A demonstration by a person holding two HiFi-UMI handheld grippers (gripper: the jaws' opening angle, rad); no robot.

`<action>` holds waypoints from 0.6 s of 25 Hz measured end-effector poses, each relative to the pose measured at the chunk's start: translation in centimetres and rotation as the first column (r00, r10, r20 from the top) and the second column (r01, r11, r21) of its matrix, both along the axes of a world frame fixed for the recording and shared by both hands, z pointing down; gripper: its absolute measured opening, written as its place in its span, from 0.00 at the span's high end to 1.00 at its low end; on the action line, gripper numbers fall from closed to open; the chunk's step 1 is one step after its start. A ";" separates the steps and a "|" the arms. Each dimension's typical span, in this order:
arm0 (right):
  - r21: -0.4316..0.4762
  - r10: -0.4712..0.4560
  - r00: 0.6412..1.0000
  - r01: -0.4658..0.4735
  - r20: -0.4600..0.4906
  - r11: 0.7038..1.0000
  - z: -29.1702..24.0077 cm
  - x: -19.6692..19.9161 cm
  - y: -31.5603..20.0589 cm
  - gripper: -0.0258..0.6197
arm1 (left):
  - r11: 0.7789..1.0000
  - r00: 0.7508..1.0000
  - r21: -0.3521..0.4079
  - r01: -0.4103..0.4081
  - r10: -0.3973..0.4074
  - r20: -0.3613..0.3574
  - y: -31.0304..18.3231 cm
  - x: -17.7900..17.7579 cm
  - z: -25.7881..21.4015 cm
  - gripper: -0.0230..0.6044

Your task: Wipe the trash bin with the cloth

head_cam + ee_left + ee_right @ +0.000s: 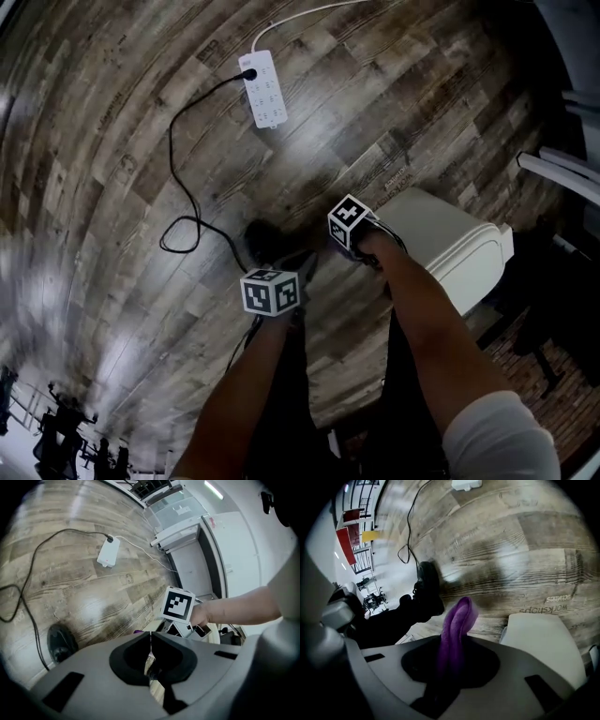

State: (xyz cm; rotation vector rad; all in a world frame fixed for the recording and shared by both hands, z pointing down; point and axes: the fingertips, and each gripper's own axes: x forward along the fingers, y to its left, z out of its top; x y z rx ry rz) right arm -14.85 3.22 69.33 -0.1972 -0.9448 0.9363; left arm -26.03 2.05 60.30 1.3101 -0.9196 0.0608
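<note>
Our right tongs [451,660] clamp the purple cloth [458,618], which stands clear of the white trash bin [543,641] just beside it on the floor [525,559]; our left tongs [150,641] are closed on nothing. We judge the wiping not yet begun, with the whole bin left.

Wood-plank floor [112,141]. White power strip [265,89] with black cable [178,187]: well ahead of the jaws. White trash bin [450,239]: just right of the right gripper [451,644] jaws. Dark shoe [265,242]: left of them.
</note>
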 end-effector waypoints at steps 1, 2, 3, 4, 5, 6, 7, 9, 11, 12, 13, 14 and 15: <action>0.014 0.010 1.000 -0.010 0.005 1.000 -0.8 -0.6 -0.4 0.82 | 1.000 1.000 0.009 -0.012 0.012 0.004 -0.2 -0.9 -0.9 0.95; 0.025 0.024 1.000 -0.024 0.008 0.999 -1.7 -1.1 -0.6 0.82 | 0.999 1.000 0.018 -0.028 0.028 0.009 -0.4 -1.8 -1.8 0.95; 0.035 0.042 0.999 -0.042 0.009 0.999 -2.5 -1.7 -0.9 0.82 | 0.999 0.999 0.029 -0.046 0.045 0.016 -0.7 -2.7 -2.7 0.95; 0.045 0.059 0.998 -0.059 0.011 0.997 -3.2 -2.3 -1.2 0.82 | 0.997 0.998 0.043 -0.063 0.062 0.024 -1.1 -3.7 -3.6 0.95; 0.055 0.072 0.997 -0.073 0.014 0.996 -4.0 -2.8 -1.5 0.82 | 0.995 0.996 0.057 -0.080 0.078 0.032 -1.4 -4.6 -4.5 0.95; 0.065 0.083 0.996 -0.084 0.018 0.994 -4.7 -3.4 -1.8 0.82 | 0.993 0.995 0.071 -0.096 0.093 0.042 -1.7 -5.4 -5.4 0.95; 0.075 0.092 0.996 -0.093 0.023 0.993 -5.4 -3.9 -2.0 0.82 | 0.991 0.993 0.084 -0.108 0.104 0.050 -1.9 -6.2 -6.2 0.95; 0.098 0.107 0.993 -0.111 0.039 0.989 -6.8 -4.8 -2.6 0.82 | 0.987 0.991 0.106 -0.123 0.117 0.062 -2.3 -7.3 -7.7 0.95; 0.119 0.130 0.990 -0.136 0.059 0.984 -8.3 -5.6 -3.0 0.82 | 0.984 0.990 0.124 -0.131 0.124 0.065 -2.4 -7.7 -9.1 0.95; 0.127 0.144 0.987 -0.151 0.068 0.980 -9.0 -5.8 -3.0 0.82 | 0.982 0.990 0.130 -0.135 0.128 0.064 -2.3 -7.7 -9.8 0.95; 0.134 0.156 0.985 -0.165 0.075 0.977 -9.8 -5.9 -3.0 0.82 | 0.981 0.989 0.135 -0.139 0.132 0.062 -2.2 -7.6 -10.5 0.95; 0.142 0.166 0.983 -0.176 0.082 0.974 -10.5 -5.8 -3.0 0.82 | 0.980 0.989 0.140 -0.145 0.137 0.060 -2.0 -7.4 -11.2 0.95; 0.150 0.174 0.981 -0.186 0.087 0.971 -11.3 -5.7 -2.9 0.82 | 0.977 0.988 0.147 -0.152 0.145 0.058 -1.8 -7.1 -11.9 0.95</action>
